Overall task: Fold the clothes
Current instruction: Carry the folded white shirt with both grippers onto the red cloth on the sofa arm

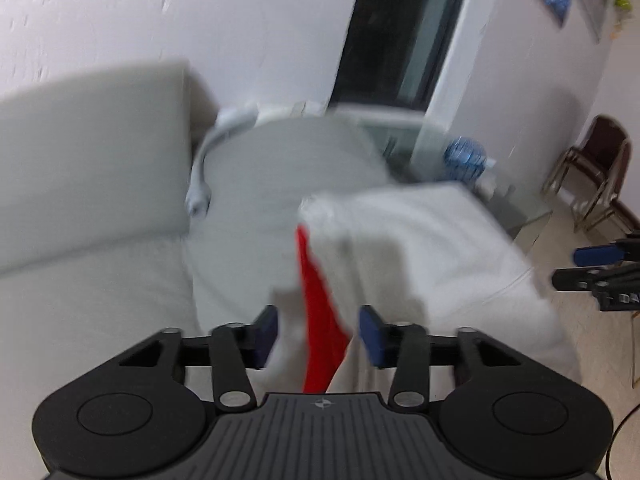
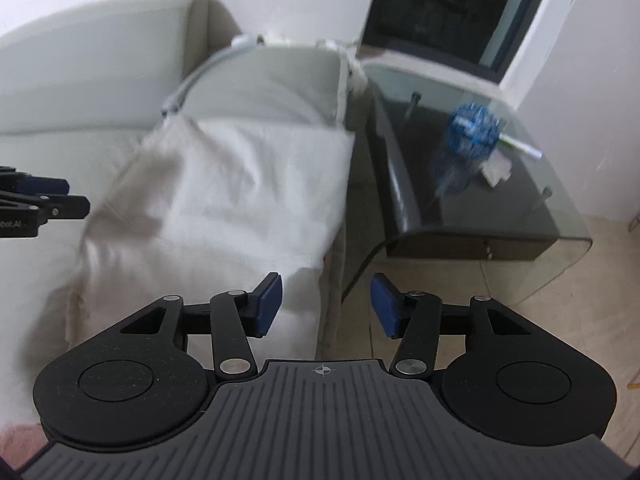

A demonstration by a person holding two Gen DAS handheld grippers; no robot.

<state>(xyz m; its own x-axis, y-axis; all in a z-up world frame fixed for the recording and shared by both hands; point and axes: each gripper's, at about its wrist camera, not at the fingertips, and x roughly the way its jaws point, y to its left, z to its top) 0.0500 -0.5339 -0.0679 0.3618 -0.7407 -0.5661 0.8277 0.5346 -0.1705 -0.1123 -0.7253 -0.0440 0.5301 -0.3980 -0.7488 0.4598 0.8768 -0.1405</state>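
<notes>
One white garment (image 2: 224,184) with one red part (image 1: 320,320) lies on the sofa (image 2: 80,80). Two grippers: left gripper (image 1: 318,334) parted around cloth, right gripper (image 2: 326,306) parted, empty.

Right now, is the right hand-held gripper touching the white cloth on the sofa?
Apart. The right wrist view shows the right hand-held gripper with open jaws above the white cloth; nothing is pinched between its blue pads.
</notes>
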